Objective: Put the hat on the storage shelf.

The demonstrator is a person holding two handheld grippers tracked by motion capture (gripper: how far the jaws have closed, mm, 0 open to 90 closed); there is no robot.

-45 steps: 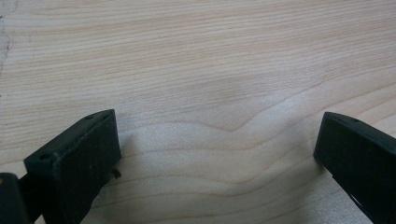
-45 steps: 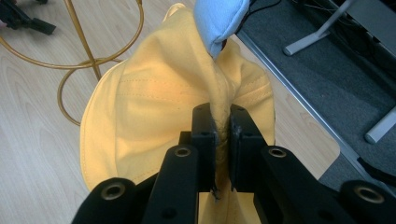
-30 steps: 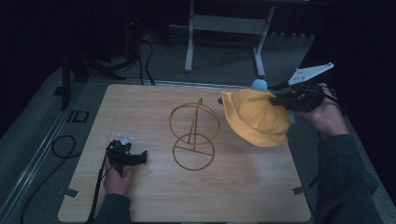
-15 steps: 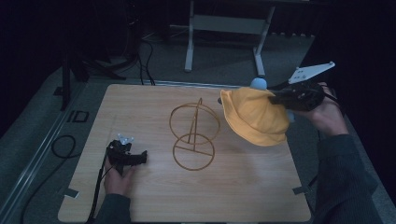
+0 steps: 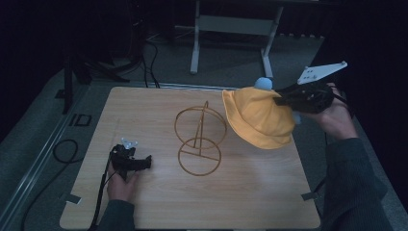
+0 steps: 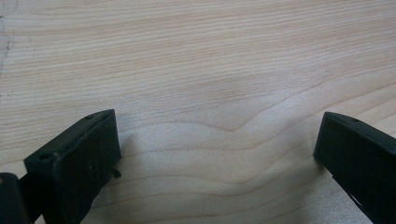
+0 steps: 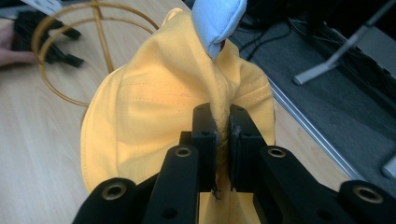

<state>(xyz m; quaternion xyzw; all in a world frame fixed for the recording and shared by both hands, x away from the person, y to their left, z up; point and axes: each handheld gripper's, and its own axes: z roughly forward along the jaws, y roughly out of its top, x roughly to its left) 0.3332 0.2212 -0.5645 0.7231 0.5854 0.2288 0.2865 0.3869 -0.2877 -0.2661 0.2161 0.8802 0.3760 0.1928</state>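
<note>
Two tools are ours: the right tool [image 7: 223, 128] pinches the yellow hat [image 5: 260, 118], wire stand [image 5: 199, 142] just beyond it. Our left tool [image 6: 219, 154] rests wide open, empty, on the desk [image 6: 224, 60].

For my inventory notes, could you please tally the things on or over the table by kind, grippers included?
Yellow hat: 1
Wire stand: 1
Grippers: 2, the left gripper and the right gripper
Total: 4
</note>
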